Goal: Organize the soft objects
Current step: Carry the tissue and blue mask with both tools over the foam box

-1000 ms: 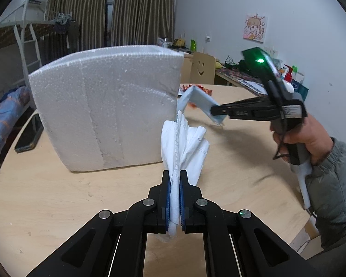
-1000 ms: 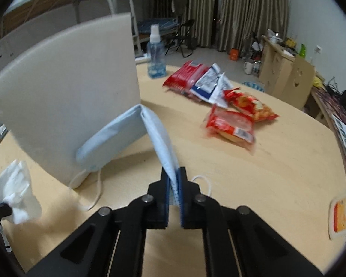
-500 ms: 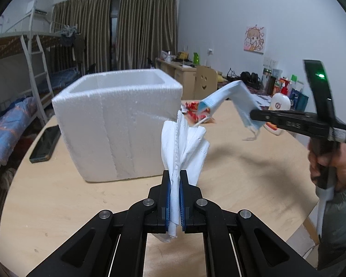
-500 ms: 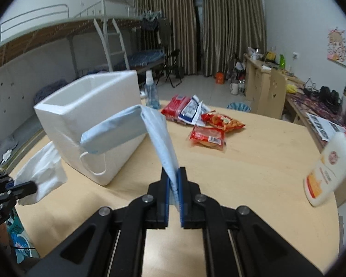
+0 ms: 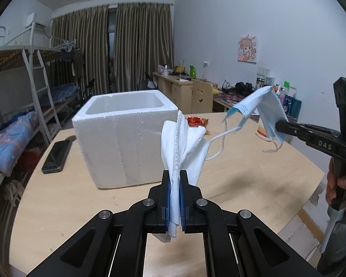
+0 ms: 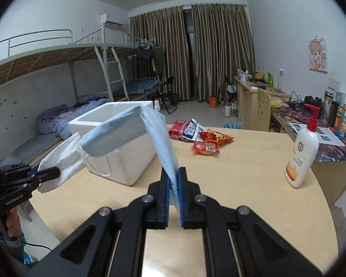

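Above the table and short of the foam box [image 5: 124, 136], a white tissue [image 5: 182, 145] was pinched by the left gripper [image 5: 175, 198] and a blue face mask [image 6: 136, 133] by the right gripper [image 6: 173, 182], apparently so both could be dropped into its open top.

Foam box [image 5: 124, 138] top gapes unobstructed; phone [image 5: 57, 153] lies beside it.

Foam box [image 6: 117, 147] partly hidden behind mask [image 6: 136, 133]; lotion bottle [image 5: 263, 131] mostly behind mask, label unreadable.
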Motion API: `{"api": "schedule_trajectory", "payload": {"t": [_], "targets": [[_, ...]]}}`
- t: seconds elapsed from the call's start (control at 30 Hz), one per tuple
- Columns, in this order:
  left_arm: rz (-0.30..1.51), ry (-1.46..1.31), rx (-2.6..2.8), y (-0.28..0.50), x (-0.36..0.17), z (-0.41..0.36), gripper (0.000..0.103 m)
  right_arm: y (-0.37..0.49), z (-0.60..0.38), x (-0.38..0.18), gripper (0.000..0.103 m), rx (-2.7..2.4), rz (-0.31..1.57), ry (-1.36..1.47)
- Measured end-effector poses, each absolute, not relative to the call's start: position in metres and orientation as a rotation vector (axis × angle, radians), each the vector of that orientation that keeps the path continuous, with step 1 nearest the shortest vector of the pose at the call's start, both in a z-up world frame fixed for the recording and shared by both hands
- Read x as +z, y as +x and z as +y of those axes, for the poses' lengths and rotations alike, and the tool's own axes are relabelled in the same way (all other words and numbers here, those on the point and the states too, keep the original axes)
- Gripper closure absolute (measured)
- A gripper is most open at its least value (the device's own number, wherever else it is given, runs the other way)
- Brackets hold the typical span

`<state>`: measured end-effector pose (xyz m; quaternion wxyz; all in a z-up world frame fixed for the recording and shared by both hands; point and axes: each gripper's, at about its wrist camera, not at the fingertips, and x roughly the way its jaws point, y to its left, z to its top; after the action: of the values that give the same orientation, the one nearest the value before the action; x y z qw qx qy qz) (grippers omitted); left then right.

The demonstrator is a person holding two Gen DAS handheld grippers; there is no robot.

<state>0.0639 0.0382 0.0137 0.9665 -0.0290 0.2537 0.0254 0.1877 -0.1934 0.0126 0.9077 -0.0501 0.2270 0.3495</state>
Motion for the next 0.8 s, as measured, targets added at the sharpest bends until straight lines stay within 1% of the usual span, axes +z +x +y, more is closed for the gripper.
{"api": "schedule_trajectory", "payload": {"t": [0.43, 0.8], "targets": [[0.456, -0.056, 0.078, 0.021, 0.025, 0.043, 0.096, 0.144, -0.213, 0.019, 0.094, 0.707, 0.405, -0.073], [0.410, -0.034, 0.106, -0.007, 0.032, 0.043, 0.096, 0.118, -0.203, 0.013, 0.094, 0.773, 0.385, -0.075]]}}
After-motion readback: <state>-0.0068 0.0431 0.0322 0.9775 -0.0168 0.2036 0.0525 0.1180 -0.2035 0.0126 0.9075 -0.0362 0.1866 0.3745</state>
